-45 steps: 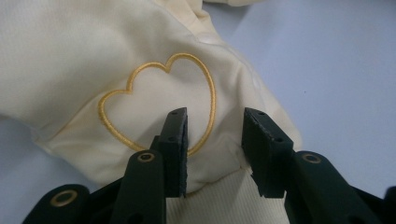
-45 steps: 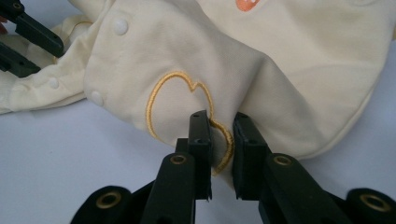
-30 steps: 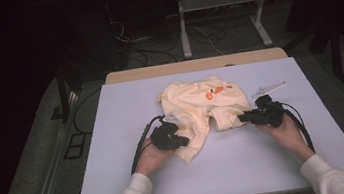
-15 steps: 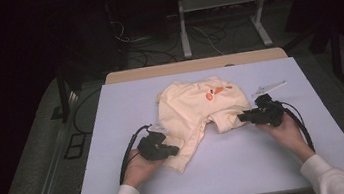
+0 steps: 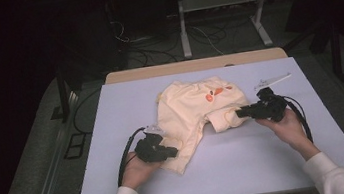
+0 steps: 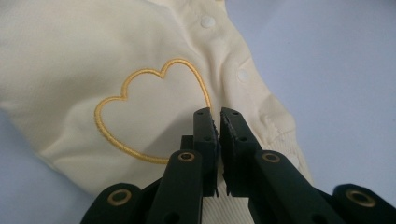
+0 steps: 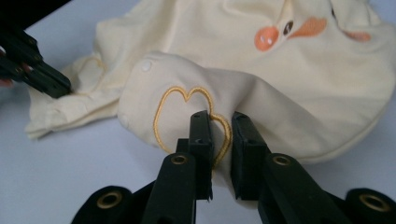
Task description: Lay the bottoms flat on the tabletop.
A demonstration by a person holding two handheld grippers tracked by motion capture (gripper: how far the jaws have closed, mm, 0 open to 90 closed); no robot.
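Tabletop (image 5: 114,135), pale lilac, matte, wooden strip along far edge; dark room behind, floor cables (image 5: 142,38), white metal stand (image 5: 221,5). Cream baby garment (image 5: 197,111), orange print, crumpled at centre. Left gripper (image 5: 169,151): jaws clamped on ribbed hem. Right gripper (image 5: 240,113): jaws pinching fold beside embroidered outline (image 7: 187,116).

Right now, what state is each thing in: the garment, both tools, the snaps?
Cream baby garment: crumpled on the table, one leg stretched toward the left tool.
Left tool: shut on the garment's ribbed cuff.
Right tool: jaws pinching a fold beside an embroidered heart.
Snaps: unfastened.
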